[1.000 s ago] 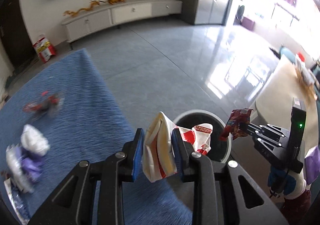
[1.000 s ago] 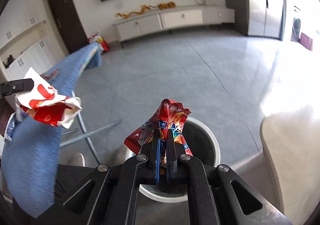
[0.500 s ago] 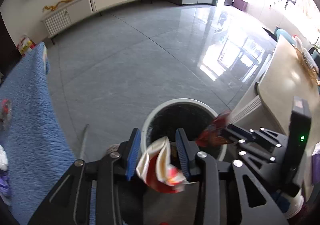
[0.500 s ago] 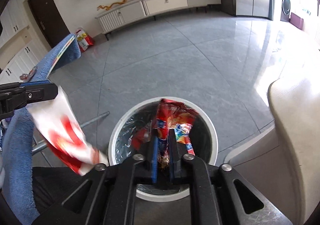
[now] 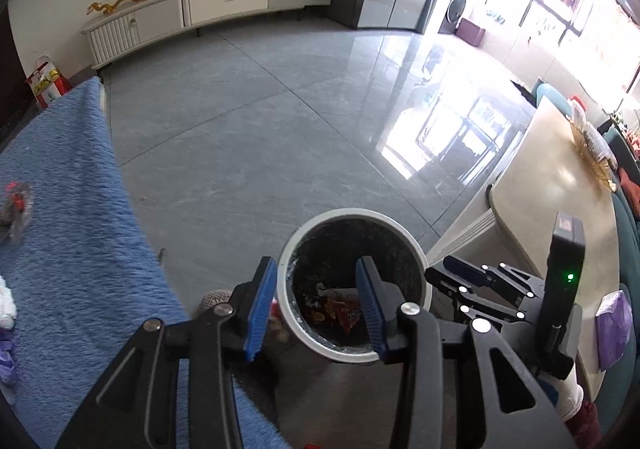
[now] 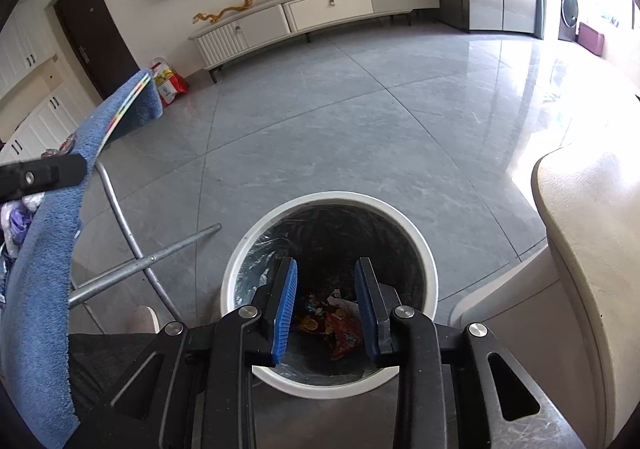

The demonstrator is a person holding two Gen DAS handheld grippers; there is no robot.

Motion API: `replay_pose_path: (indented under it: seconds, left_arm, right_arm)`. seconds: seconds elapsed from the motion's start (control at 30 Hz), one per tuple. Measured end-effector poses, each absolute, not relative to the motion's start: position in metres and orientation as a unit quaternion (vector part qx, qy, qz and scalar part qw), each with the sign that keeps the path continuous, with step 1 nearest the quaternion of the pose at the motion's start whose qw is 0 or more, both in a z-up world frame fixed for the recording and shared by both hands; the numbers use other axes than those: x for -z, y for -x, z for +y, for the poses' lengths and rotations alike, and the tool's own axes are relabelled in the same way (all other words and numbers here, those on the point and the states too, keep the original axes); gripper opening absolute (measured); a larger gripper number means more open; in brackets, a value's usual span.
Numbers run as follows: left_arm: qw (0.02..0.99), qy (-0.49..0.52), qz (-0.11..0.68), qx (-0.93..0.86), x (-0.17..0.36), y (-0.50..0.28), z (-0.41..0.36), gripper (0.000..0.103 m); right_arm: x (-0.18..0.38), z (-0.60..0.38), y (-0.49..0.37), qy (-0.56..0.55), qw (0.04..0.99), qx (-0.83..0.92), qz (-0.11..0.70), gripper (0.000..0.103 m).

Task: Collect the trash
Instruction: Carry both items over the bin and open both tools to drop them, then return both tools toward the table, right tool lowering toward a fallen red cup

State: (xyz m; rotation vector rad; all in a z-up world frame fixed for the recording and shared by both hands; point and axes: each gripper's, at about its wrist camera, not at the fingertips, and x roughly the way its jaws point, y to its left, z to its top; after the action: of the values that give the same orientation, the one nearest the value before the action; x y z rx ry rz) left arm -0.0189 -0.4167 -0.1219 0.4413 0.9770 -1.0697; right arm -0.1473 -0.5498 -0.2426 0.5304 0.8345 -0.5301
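A white round bin [image 5: 352, 214] with a dark liner stands on the floor below both grippers. Red and orange snack wrappers [image 5: 338, 313] lie at its bottom. My left gripper [image 5: 316, 289] hangs over the bin's left rim with its jaws opening and nothing between the blue pads. In the right wrist view my right gripper [image 6: 325, 289] is above the bin [image 6: 332, 198], jaws also opening and empty, with the wrappers [image 6: 338, 327] seen beneath them. The right gripper [image 5: 440, 273] shows at the bin's right side in the left wrist view.
A table under a blue towel [image 5: 68, 249] stands left of the bin and carries a crumpled wrapper [image 5: 16, 205] plus white and purple scraps [image 5: 6, 309]. Its metal legs [image 6: 140, 261] cross beside the bin. A beige table [image 6: 592, 233] is close on the right.
Both grippers have let go: the white-and-red wrapper left the left jaws and the red packet left the right jaws, and both now lie in the bin. Both hands sank toward the bin.
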Motion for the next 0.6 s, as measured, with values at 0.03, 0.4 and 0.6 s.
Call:
replay_pose_path:
  seconds: [0.03, 0.4, 0.6]
  left_arm:
    - [0.731, -0.197, 0.441, 0.483, 0.118, 0.016, -0.410, 0.039]
    - [0.748, -0.152, 0.444, 0.468, 0.094, -0.005, -0.359, 0.039]
    - [0.759, -0.140, 0.440, 0.459, 0.084, -0.010, -0.339, 0.039]
  right_arm:
    - [0.242, -0.548, 0.147, -0.252, 0.847, 0.249, 0.395, 0.030]
    - [0.240, -0.530, 0.137, -0.249, 0.851, 0.227, 0.403, 0.030]
    - [0.234, -0.521, 0.136, -0.246, 0.853, 0.223, 0.402, 0.030]
